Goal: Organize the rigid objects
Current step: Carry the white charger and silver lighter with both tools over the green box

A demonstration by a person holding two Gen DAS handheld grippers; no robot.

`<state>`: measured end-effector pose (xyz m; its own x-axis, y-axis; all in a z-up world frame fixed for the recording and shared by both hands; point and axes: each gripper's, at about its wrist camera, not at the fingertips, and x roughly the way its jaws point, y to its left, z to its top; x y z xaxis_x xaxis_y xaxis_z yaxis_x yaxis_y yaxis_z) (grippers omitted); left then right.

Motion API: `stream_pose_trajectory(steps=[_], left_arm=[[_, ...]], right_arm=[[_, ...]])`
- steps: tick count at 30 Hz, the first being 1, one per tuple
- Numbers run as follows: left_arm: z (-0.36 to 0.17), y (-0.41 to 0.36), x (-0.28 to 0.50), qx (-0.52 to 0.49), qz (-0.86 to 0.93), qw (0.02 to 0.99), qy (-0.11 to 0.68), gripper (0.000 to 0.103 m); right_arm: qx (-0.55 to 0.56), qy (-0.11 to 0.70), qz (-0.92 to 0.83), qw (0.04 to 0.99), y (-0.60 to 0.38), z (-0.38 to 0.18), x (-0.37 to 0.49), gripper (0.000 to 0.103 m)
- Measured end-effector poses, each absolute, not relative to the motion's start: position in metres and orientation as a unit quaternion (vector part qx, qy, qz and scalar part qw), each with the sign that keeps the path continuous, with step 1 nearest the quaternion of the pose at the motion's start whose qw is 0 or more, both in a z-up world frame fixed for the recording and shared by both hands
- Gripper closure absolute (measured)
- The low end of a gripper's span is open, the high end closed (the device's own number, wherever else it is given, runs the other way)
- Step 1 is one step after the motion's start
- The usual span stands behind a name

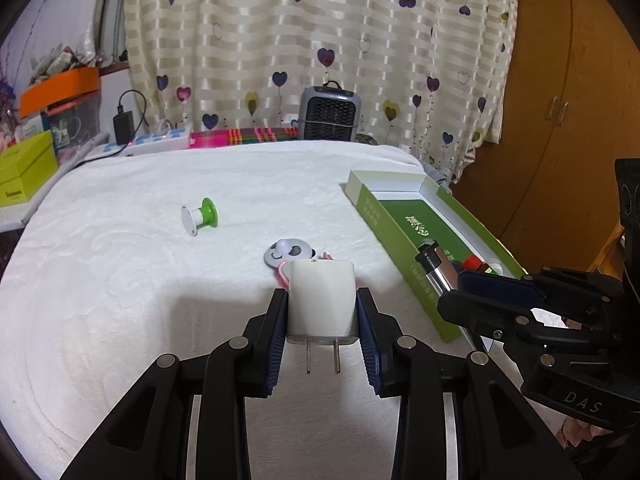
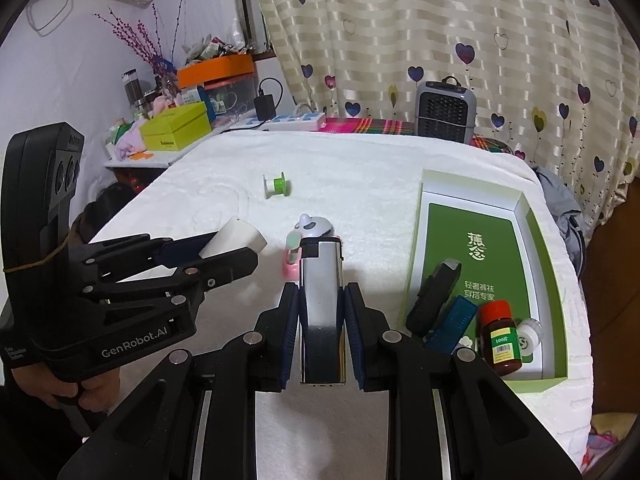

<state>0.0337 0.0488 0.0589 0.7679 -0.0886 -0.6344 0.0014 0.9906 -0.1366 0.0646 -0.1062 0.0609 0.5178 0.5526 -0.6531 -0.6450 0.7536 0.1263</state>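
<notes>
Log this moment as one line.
left gripper: holds white charger | right gripper: holds silver lighter | green box: partly filled

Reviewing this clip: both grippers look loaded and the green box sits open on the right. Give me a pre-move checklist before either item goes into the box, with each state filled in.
1. Left gripper grip on white plug adapter: ok, pads clamp both sides, prongs point back toward the camera.
2. Right gripper grip on silver lighter: ok, held between both pads.
3. Green box open: ok, no lid on it.
4. Free space in box: ok, the far half is bare; red-capped bottle and other items crowd the near end.
5. Items left on the towel: not ok, green spool, panda-face item and a pink item remain.
6. Clearance between the grippers: cannot tell.
</notes>
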Motion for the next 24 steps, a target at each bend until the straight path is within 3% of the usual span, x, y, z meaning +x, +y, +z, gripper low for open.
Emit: stream_pose_trajectory(steps=[24], left_arm=[[0.066, 0.015, 0.040, -0.046, -0.049, 0.937, 0.344, 0.071]], right_arm=[[-0.037, 0.340, 0.333, 0.879, -0.139, 0.066, 0.069, 0.079]])
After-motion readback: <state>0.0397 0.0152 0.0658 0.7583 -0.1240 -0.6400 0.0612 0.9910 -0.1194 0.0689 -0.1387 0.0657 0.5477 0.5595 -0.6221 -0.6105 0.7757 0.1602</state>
